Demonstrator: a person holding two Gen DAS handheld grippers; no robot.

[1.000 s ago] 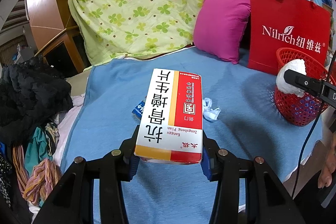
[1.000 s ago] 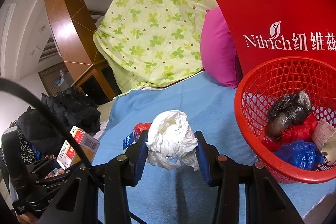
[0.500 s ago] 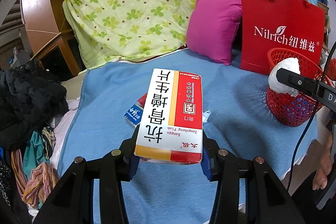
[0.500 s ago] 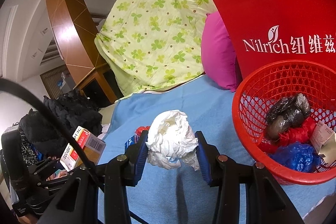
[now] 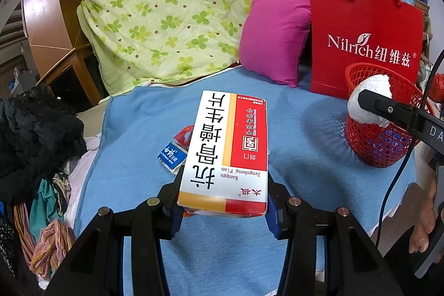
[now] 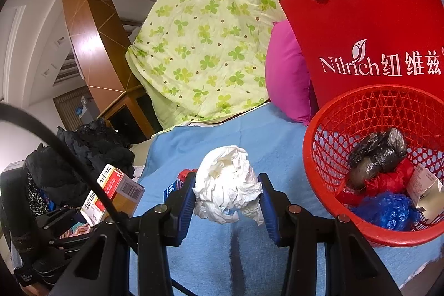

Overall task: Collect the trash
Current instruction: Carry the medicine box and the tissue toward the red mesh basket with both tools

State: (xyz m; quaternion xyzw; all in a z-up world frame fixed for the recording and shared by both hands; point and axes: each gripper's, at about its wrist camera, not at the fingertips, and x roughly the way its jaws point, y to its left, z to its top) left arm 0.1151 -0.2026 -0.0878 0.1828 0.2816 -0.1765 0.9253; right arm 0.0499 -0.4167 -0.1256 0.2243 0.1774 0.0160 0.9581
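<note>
My left gripper (image 5: 224, 208) is shut on a white and red medicine box (image 5: 227, 151) and holds it above the blue bedspread (image 5: 305, 129). My right gripper (image 6: 227, 200) is shut on a crumpled white tissue wad (image 6: 226, 185), just left of the red mesh basket (image 6: 327, 171). The basket holds black, red and blue bags and a paper scrap. In the left wrist view the basket (image 5: 371, 146) stands at the right, with the right gripper and tissue (image 5: 369, 99) in front of it. A blue packet (image 5: 172, 154) and a red wrapper (image 5: 184, 133) lie on the bedspread behind the box.
A red Nilrich paper bag (image 5: 366, 46) and a magenta pillow (image 5: 274, 38) stand behind the basket. A green clover quilt (image 5: 180, 7) is heaped at the back. Dark clothes (image 5: 33, 135) are piled at the left bed edge. A cable (image 5: 396, 179) hangs at the right.
Both grippers have kept their grip. The left wrist view has shifted so the basket sits further left, and the right gripper has drawn a little closer to the basket.
</note>
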